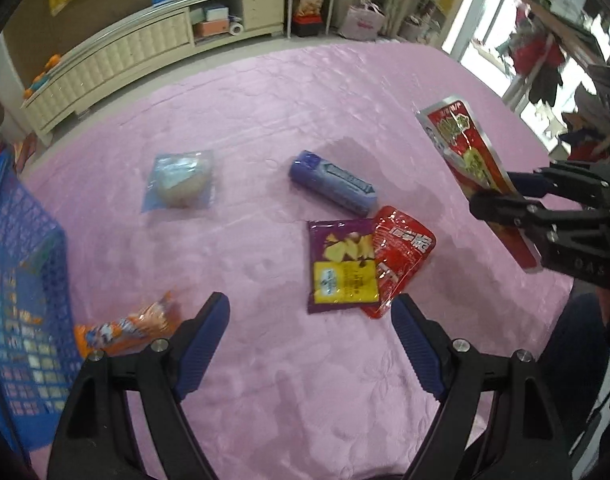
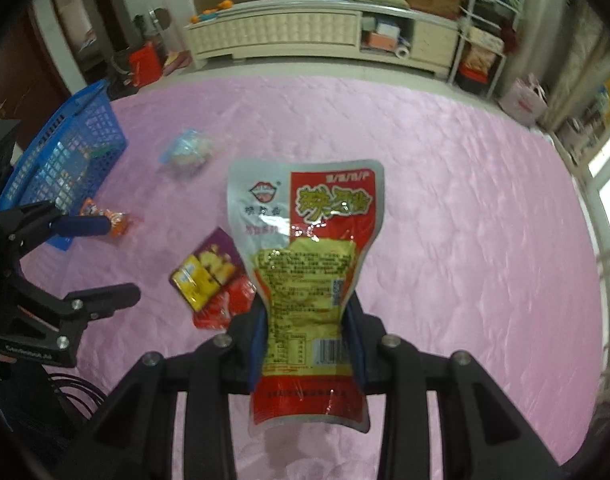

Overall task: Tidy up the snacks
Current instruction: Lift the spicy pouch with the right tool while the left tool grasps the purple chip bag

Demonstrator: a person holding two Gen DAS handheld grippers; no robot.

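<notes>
One red packet (image 2: 305,280) is held upright in the right hand-held gripper (image 2: 307,344), the blue basket (image 2: 65,148) lying far left; the left hand-held gripper (image 1: 311,320) is released.

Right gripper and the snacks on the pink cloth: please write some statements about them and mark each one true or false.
1. The right gripper is shut on the red and silver snack packet. True.
2. The left gripper holds the orange packet. False: it is open and empty; the packet lies on the pink cloth.
3. The purple chips packet overlaps the red packet. True.
4. The blue basket stands to the right of the snacks. False: it stands to their left.
</notes>
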